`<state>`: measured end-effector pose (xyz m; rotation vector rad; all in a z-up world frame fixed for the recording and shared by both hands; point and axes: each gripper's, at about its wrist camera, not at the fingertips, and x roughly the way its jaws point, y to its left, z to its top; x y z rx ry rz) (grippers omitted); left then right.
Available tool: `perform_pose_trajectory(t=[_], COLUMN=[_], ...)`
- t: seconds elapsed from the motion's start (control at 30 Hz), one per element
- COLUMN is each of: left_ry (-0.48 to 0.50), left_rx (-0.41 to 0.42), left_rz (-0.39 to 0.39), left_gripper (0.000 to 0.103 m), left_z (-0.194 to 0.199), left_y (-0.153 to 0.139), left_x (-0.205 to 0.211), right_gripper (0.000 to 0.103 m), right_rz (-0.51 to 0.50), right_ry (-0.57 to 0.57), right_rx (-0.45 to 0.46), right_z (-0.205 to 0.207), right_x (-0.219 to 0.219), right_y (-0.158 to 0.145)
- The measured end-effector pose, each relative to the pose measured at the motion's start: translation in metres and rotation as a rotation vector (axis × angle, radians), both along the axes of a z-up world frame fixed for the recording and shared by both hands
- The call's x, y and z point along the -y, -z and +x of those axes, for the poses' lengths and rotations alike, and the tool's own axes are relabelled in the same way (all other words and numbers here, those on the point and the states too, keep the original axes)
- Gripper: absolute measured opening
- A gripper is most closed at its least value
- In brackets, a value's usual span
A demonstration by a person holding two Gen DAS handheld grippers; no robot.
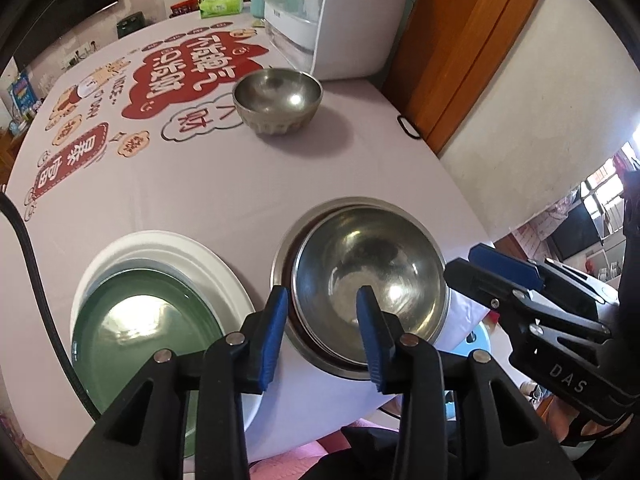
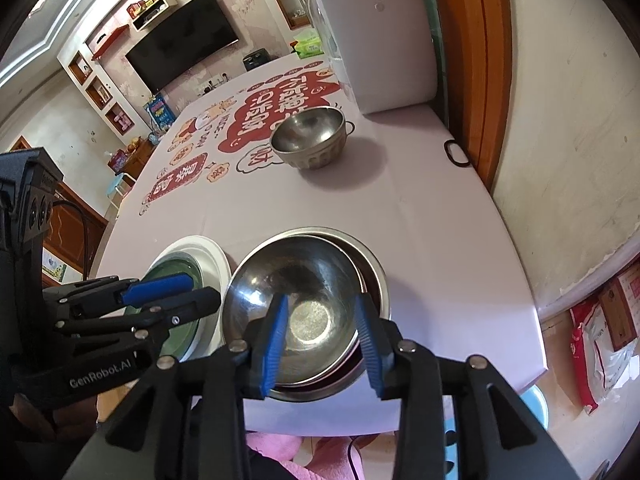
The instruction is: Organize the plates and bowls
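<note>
"DAS" on right tongs (image 1: 500, 270), "GenRobot.AI" on left tongs (image 2: 176, 294)

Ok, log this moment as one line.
left gripper: open, empty | right gripper: open, empty | nested steel bowls: stacked near edge | green plate: on white plate | ribbed bowl: alone, far side

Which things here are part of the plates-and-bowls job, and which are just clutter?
Job:
- nested steel bowls
- lone steel bowl
- green plate
- white plate

Lying about:
- white appliance
- tissue pack
- black loop at the table edge
- TV
</note>
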<state>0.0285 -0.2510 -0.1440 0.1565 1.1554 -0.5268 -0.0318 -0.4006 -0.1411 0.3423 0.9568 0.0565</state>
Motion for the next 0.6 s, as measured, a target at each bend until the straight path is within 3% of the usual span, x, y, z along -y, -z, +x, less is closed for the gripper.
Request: perform_pose_trajectory(t=[0.3, 0.6], left_ry=[-0.019, -0.034], left_rx=[0.036, 0.056], left_rz=[0.033, 0.035], left_gripper=[0.063, 0.075], left_z=[0.011, 0.047], left_y=[-0.013, -0.027], left_x=[-0.010, -0.011], right_gripper=[0.038, 0.051], right_rz=[0.015, 0.039], right_ry=[0.030, 0.093], right_rx=[0.014, 0.049], right_z=[-0.003, 0.013], right_x=[-0.002, 0.006], right_y=[-0.004, -0.014])
